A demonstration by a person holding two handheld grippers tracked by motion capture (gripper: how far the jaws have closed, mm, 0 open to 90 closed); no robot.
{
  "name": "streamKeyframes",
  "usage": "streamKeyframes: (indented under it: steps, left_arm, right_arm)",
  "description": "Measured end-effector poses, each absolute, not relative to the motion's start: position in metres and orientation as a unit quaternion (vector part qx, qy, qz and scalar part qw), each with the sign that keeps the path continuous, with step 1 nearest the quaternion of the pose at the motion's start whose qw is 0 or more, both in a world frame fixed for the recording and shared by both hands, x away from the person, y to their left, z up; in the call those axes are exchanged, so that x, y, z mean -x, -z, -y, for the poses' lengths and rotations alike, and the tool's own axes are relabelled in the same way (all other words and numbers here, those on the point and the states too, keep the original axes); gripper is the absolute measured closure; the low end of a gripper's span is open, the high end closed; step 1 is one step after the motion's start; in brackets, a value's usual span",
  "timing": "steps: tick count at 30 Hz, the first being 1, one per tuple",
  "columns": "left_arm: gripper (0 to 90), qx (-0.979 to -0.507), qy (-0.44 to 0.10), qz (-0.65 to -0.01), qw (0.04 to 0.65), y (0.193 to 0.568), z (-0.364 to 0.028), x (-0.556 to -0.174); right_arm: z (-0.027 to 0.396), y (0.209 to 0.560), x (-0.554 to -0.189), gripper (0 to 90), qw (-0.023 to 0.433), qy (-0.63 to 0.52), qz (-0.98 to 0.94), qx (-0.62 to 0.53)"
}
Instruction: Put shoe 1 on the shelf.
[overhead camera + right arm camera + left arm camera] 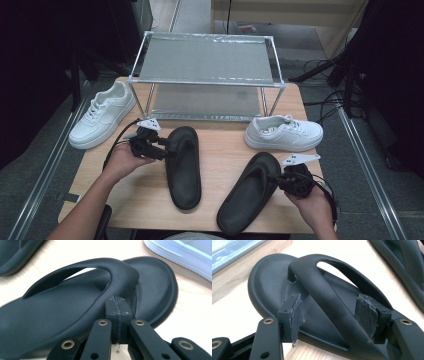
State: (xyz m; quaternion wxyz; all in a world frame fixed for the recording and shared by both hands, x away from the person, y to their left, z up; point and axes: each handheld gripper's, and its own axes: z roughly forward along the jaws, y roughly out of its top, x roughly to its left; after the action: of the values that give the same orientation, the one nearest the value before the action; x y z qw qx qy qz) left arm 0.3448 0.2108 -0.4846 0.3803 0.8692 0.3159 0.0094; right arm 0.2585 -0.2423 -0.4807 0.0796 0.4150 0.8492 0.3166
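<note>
Two black flip-flop sandals lie on the wooden table [224,150]. The left sandal [183,170] [267,282] points its toe toward the rack. My left gripper [165,147] [329,307] is open, and that sandal's strap [329,302] runs between its worn pads [294,315] with a gap on each side. The right sandal [247,195] [50,315] lies slanted near the front edge. My right gripper [275,178] [118,307] is shut, pads pressed together with nothing between them. Its tip rests against the side of that sandal's strap [100,277].
A metal two-shelf rack [207,60] stands at the back of the table. One white sneaker [102,120] sits at the left beside it. Another white sneaker [284,132] [185,255] sits at the right, just behind the right sandal. Dark cables lie on the floor at right.
</note>
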Motion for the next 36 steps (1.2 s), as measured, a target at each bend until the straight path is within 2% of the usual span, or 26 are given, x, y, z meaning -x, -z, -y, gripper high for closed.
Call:
streamKeyframes:
  steps: [14,19,25,32,36]
  left_arm:
    - [39.6,-0.871,-0.011,-0.312,0.379,0.485,-0.210,-0.344]
    - [39.5,-0.870,-0.013,-0.313,0.380,0.484,-0.211,-0.344]
    - [39.6,-0.871,-0.012,-0.312,0.380,0.485,-0.210,-0.344]
    - [39.6,-0.867,-0.013,-0.317,0.385,0.483,-0.212,-0.343]
    - [40.8,-0.862,-0.034,-0.316,0.396,0.479,-0.215,-0.340]
  right_arm:
    - [0.201,0.485,-0.278,90.0,0.085,-0.316,-0.864,-0.382]
    - [0.202,0.477,-0.274,90.0,0.094,-0.334,-0.857,-0.381]
    - [0.190,0.466,-0.264,90.0,0.075,-0.372,-0.846,-0.374]
    - [0.171,0.474,-0.264,90.0,0.060,-0.355,-0.859,-0.365]
    - [0.167,0.480,-0.269,90.0,0.063,-0.342,-0.865,-0.363]
